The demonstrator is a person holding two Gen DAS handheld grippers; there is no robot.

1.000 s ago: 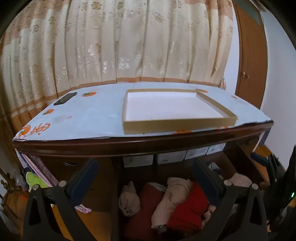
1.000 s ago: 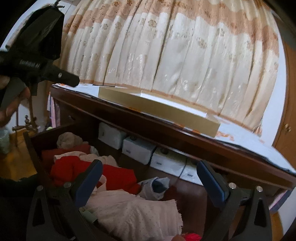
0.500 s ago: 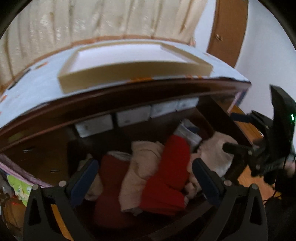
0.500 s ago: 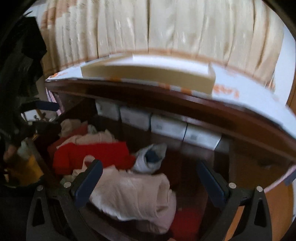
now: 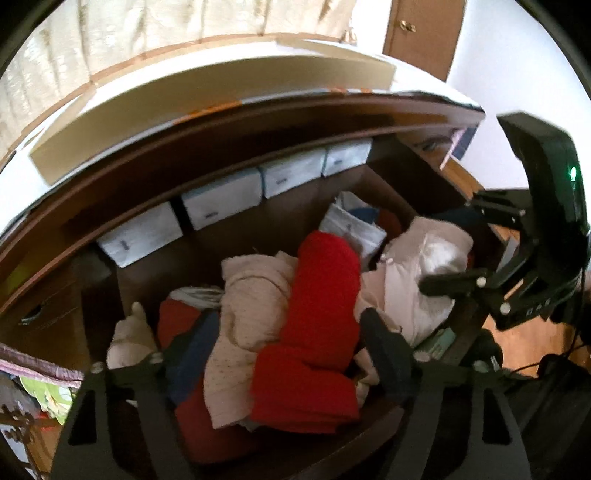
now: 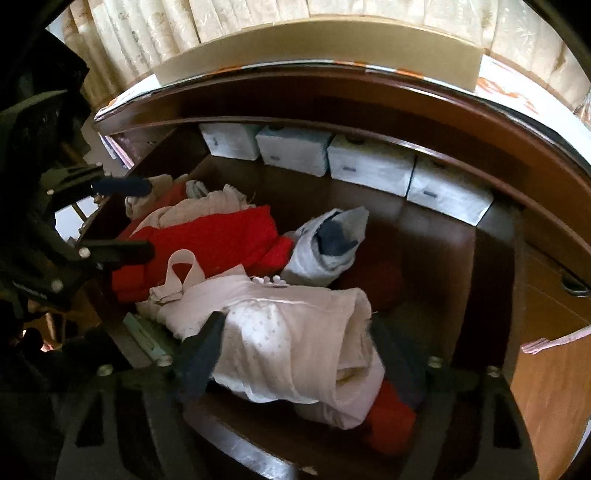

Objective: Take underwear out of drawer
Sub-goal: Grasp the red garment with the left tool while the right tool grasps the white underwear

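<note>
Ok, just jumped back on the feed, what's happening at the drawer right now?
A person holds both tools down over the open drawer, which is full of bunched clothes. The left tool straddles the red garment and a cream one beside it; the right tool straddles the pale pink dotted garment. Both sets of jaws have just been closing, with cloth between them, but neither clearly pinches anything yet. Nothing is out of the drawer.

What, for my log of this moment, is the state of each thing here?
Drawer, pulled open, holding clothes.
Left gripper, open, jaws just been closing, red garment between them.
Right gripper, open, jaws just been closing, pale pink garment between them.
Door, shut.
</note>
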